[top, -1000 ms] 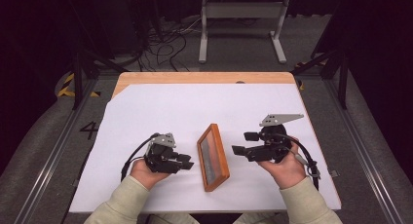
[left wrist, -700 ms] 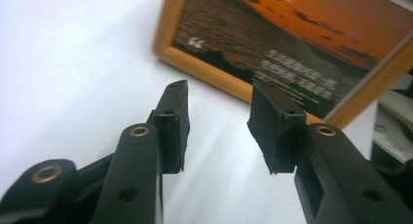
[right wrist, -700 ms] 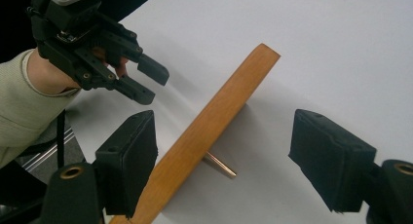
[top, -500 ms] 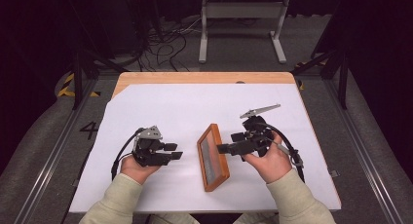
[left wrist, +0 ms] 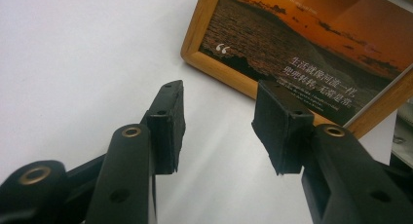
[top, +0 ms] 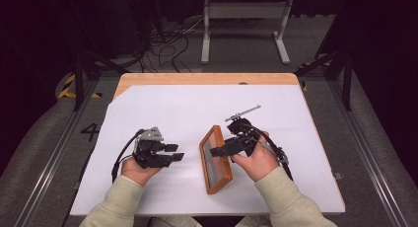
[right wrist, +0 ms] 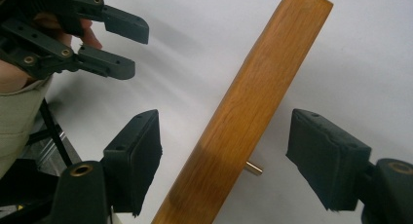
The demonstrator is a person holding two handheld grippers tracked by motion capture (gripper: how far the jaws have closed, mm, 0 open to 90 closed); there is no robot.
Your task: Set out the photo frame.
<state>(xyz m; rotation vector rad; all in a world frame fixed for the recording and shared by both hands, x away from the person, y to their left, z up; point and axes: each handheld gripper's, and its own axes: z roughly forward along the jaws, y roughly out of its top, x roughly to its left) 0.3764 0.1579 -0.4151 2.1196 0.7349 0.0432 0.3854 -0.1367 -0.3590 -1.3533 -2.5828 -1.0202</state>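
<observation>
Approach step: right claw straddled the wooden picture frame edge, open, needing closure; left claw gaped empty nearby.

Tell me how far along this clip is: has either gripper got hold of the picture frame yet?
Not yet. The right gripper has its open jaws on either side of the picture frame edge, not closed on it. The left gripper is open beside the frame, holding nothing. The frame lies on the white table; gripping and moving it remain.
</observation>
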